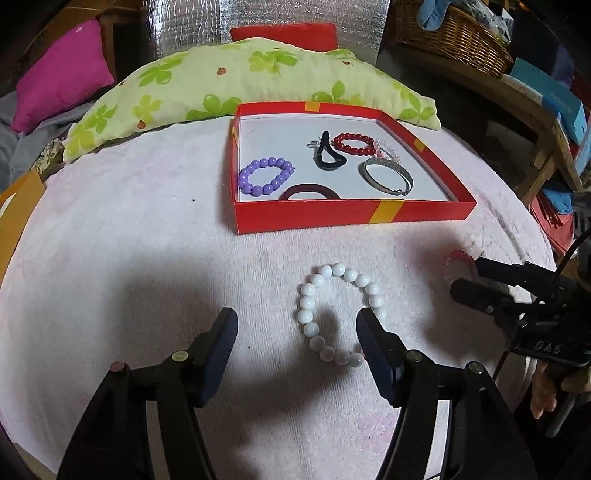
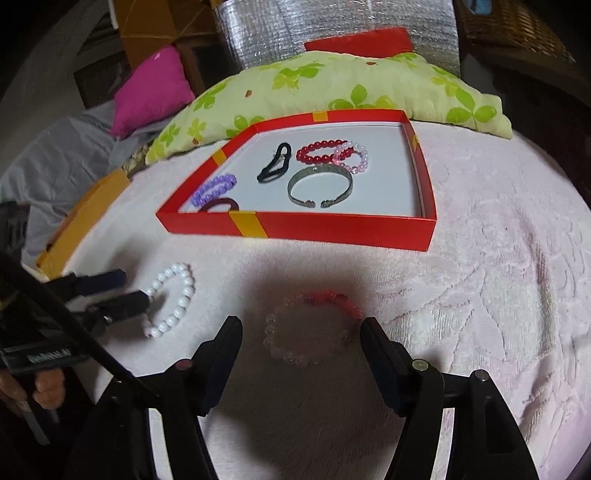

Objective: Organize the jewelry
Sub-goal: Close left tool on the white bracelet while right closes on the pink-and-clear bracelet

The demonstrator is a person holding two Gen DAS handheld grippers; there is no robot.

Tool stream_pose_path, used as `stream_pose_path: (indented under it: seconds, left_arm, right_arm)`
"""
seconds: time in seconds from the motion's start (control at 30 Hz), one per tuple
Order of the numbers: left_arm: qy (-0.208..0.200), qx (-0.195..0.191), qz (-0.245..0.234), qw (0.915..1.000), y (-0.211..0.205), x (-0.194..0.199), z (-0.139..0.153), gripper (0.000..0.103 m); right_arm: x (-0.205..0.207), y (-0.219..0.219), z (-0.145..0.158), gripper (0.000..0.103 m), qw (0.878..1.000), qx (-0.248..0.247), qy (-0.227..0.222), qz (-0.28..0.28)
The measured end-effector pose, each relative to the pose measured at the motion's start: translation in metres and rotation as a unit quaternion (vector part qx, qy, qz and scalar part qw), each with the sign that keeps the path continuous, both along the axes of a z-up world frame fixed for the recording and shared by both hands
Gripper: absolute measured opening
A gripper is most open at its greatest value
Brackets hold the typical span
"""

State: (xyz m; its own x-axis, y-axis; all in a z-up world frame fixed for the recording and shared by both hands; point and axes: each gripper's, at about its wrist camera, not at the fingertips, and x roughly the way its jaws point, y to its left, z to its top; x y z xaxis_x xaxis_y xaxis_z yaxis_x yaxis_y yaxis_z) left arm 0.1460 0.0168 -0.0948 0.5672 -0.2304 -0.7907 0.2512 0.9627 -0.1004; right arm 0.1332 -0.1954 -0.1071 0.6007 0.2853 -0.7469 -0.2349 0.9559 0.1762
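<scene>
A white bead bracelet [image 1: 338, 314] lies on the pink blanket just ahead of my open left gripper [image 1: 297, 323]; its right finger overlaps the bracelet's right side. It also shows in the right wrist view [image 2: 171, 299]. A clear-and-red bead bracelet [image 2: 310, 326] lies between the spread fingers of my open right gripper [image 2: 301, 330]. The red box [image 1: 351, 214] holds a purple bracelet [image 1: 264, 177], red bracelet [image 1: 352, 143], pink bracelet [image 2: 351, 157], silver bangle [image 1: 386, 176], black hair tie [image 1: 328, 153] and dark red hair tie [image 1: 308, 192].
A green flowered pillow [image 1: 240, 81] lies behind the box. A magenta cushion [image 1: 62, 74] sits far left, an orange box [image 2: 81, 221] at the blanket's left edge, a wicker basket [image 1: 454, 33] and shelves at the right.
</scene>
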Motion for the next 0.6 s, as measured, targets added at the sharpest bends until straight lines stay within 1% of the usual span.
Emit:
stream_pose_path:
  seconds: [0.07, 0.13, 0.2, 0.27, 0.3, 0.33, 0.5, 0.6]
  left_arm:
    - [0.002, -0.002, 0.001, 1.0000, 0.000, 0.000, 0.000, 0.068]
    - [0.003, -0.005, 0.000, 1.0000, 0.000, 0.000, 0.000, 0.068]
    - [0.001, -0.007, -0.005, 1.0000, -0.001, -0.001, 0.000, 0.068]
    - [-0.003, -0.009, -0.013, 0.9999, -0.004, -0.002, 0.001, 0.068]
    - [-0.004, -0.011, -0.018, 0.9998, -0.006, -0.003, 0.001, 0.068]
    - [-0.004, -0.012, -0.022, 0.9997, -0.008, -0.003, 0.001, 0.068]
    - [0.000, -0.008, -0.033, 0.9994, -0.017, -0.002, -0.003, 0.070]
    - [0.007, -0.010, -0.033, 0.9994, -0.019, 0.000, -0.007, 0.070]
  right_arm:
    - [-0.002, 0.005, -0.002, 0.066, 0.999, -0.031, -0.012, 0.001]
    - [-0.002, 0.006, -0.003, 0.048, 0.998, -0.061, -0.022, -0.009]
    - [-0.001, 0.000, -0.003, 0.038, 0.998, -0.061, -0.025, -0.021]
    - [0.002, -0.007, -0.002, 0.033, 0.998, -0.048, -0.020, -0.028]
    - [0.002, -0.011, -0.001, 0.029, 0.998, -0.042, -0.018, -0.032]
    - [0.003, -0.013, -0.001, 0.026, 0.999, -0.038, -0.017, -0.034]
    - [0.002, -0.023, 0.000, 0.022, 0.999, -0.019, -0.012, -0.039]
    - [0.002, -0.030, 0.001, 0.021, 0.999, 0.002, -0.007, -0.044]
